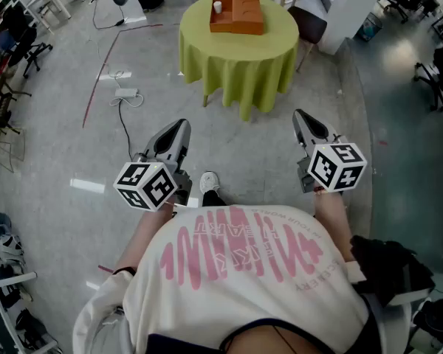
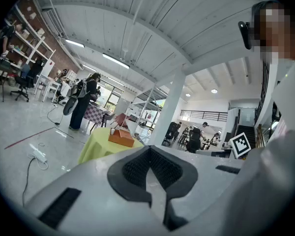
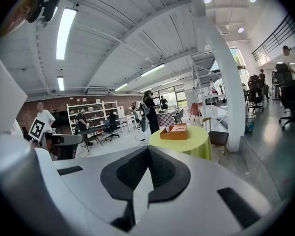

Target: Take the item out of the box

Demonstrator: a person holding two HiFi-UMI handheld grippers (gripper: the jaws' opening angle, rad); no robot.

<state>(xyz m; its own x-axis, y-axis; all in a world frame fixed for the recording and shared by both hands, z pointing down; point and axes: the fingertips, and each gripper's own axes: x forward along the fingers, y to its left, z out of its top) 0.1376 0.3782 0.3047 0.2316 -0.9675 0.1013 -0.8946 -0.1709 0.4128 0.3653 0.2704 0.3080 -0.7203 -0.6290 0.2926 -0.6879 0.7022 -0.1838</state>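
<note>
Standing well apart from table (image 1: 240,61). Left gripper (image 1: 180,126) and right gripper (image 1: 302,116), 2 claws closed and empty, pointing toward box (image 1: 238,15), likely readying approach.

White item (image 1: 217,7) in box (image 1: 236,29): indistinct

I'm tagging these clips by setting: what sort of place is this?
Probably an open-plan lab or workshop office: office chairs, shelving against a brick wall, and strip lights on a high white ceiling.
</note>
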